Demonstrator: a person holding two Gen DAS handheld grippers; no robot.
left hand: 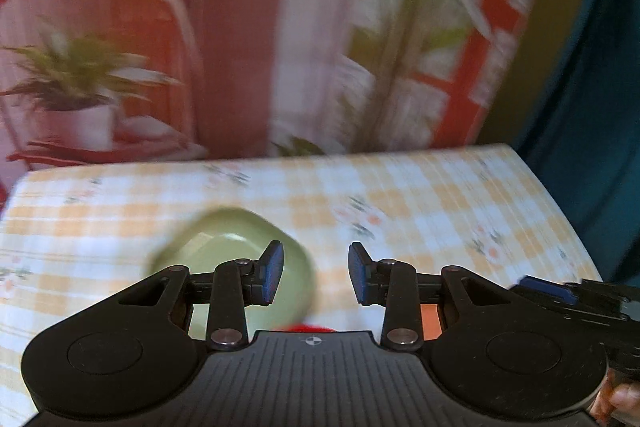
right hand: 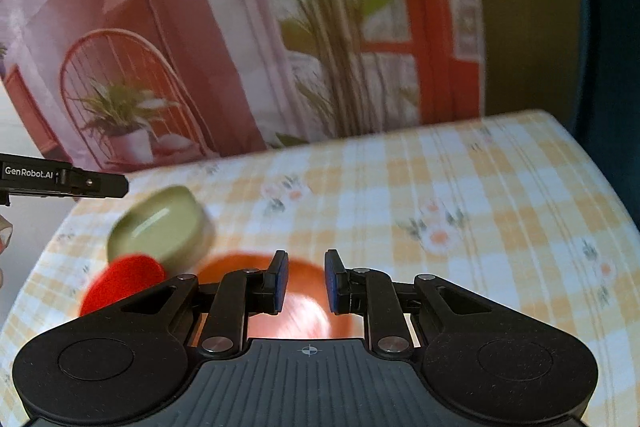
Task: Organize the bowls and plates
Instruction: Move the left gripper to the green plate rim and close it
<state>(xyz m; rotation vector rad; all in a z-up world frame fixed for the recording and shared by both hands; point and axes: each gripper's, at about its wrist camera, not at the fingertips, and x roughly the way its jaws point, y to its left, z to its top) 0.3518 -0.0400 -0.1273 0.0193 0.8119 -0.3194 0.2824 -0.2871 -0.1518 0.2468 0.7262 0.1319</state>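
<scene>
Your left gripper (left hand: pixel 316 273) hangs above the counter (left hand: pixel 420 195), which wears a yellow-and-white checked cloth with small flowers. Its fingers (left hand: pixel 272 273) stand moderately apart with nothing between them; no pad presses on anything. Below and behind the left finger sits the green bowl (left hand: pixel 236 259), upright on the cloth, blurred by motion. A sliver of a red plate (left hand: pixel 308 327) shows just past the gripper body, near the bowl's edge.

Your right gripper (right hand: pixel 306 281) is also above the counter (right hand: pixel 480 187), its fingers (right hand: pixel 280 281) narrow but with a clear gap, and they grip nothing. Under them lies the orange bowl (right hand: pixel 260 263), its pale inside showing through the gap. To its left lies the red plate (right hand: pixel 128 277), flat on the cloth, and beyond that the green bowl (right hand: pixel 160 223), whose near edge the plate overlaps in this view; whether they touch you cannot tell.

The left gripper's side (right hand: pixel 64 179) pokes in at the left edge of the right view. A printed backdrop (right hand: pixel 240 47) with plants and a chair stands behind the counter.
</scene>
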